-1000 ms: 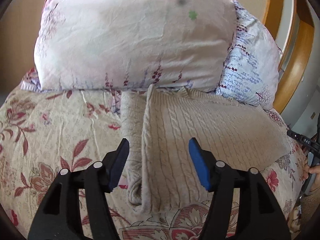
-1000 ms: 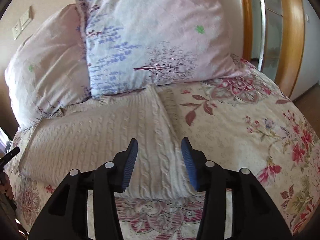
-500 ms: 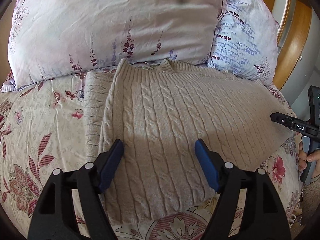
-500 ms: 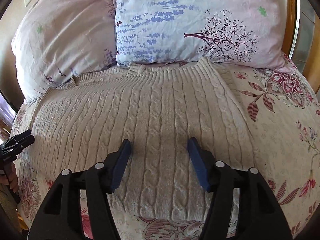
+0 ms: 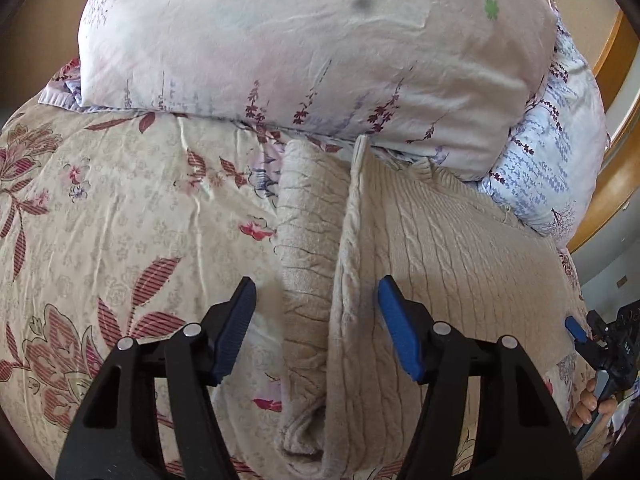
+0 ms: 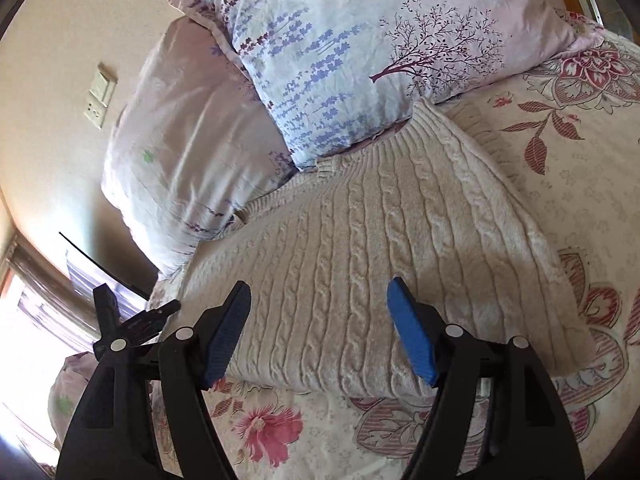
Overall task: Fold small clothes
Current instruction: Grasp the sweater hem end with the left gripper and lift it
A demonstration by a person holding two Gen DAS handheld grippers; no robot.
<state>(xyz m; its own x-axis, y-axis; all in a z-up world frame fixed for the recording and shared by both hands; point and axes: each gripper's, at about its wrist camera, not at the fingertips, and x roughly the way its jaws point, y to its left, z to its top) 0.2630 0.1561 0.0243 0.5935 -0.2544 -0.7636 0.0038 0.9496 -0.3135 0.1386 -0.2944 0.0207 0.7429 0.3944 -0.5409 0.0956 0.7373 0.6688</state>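
A cream cable-knit sweater [image 5: 440,264] lies flat on the floral bedspread [image 5: 120,216], collar toward the pillows. Its left sleeve [image 5: 308,240] lies folded along the body's left edge. My left gripper [image 5: 316,324] is open and empty, hovering over the sleeve and the sweater's left edge. In the right wrist view the sweater [image 6: 380,264] fills the middle. My right gripper [image 6: 320,320] is open and empty, just above the sweater's near hem. The right gripper also shows at the right edge of the left wrist view [image 5: 600,344], in a hand.
A pink floral pillow [image 5: 300,40] and a blue-white lavender pillow [image 6: 380,40] lean against the headboard just behind the collar. A wooden frame [image 5: 616,160] stands at the right. A wall switch [image 6: 100,98] is at the left. The left gripper's body [image 6: 128,320] shows at the sweater's left.
The left gripper has swung left, from over the sweater's body to over the folded sleeve. The right gripper has pulled back and tilted toward the near hem. Both stay open.
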